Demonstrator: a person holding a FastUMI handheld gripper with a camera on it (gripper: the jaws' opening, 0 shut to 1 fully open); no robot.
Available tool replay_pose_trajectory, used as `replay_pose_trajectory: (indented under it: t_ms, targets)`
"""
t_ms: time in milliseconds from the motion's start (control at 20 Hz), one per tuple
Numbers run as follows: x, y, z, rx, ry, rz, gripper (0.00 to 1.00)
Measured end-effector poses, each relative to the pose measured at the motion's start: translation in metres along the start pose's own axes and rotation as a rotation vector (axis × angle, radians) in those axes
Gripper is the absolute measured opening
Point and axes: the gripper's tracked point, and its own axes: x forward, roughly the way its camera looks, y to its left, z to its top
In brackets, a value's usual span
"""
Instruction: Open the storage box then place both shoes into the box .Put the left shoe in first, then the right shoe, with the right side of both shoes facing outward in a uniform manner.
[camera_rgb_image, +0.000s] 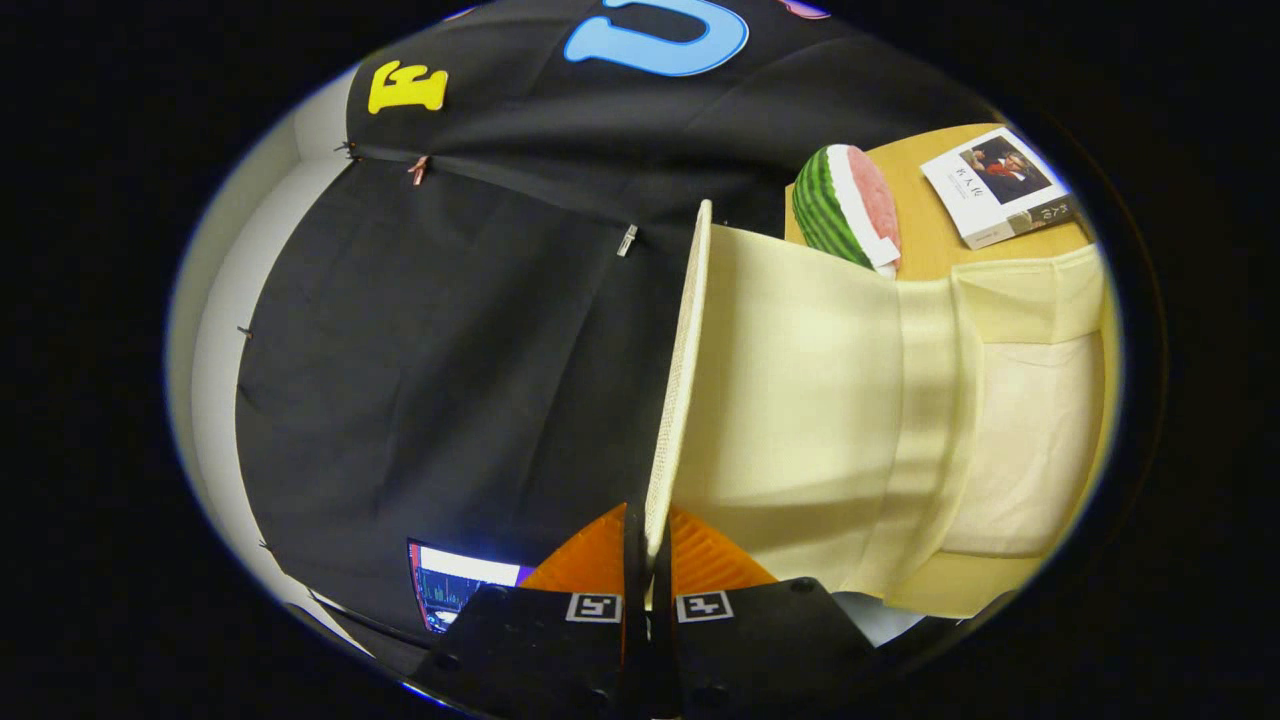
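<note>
My gripper (648, 565) is shut on the edge of the storage box's lid (680, 380), a pale cream fabric flap with a woven rim. The lid stands lifted, seen edge-on and rising straight ahead from between my fingers. To the right of it lies the open cream storage box (1010, 440), its inner fabric walls and lighter bottom showing. I see nothing inside the part of the box that shows.
Beyond the box, on a wooden tabletop (930, 215), sit a watermelon-slice toy (848, 205) and a white book (1000, 190). A lit screen (455, 590) glows just left of my fingers. Black cloth hangs behind the lid.
</note>
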Motion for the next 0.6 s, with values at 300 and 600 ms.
replay_pose_trajectory:
  t_ms: [300,600]
  targets:
    - [0.021,-0.005,-0.005,0.006,0.029,-0.033,0.05]
    - [-0.023,-0.035,0.014,-0.112,-0.076,-0.190,0.98]
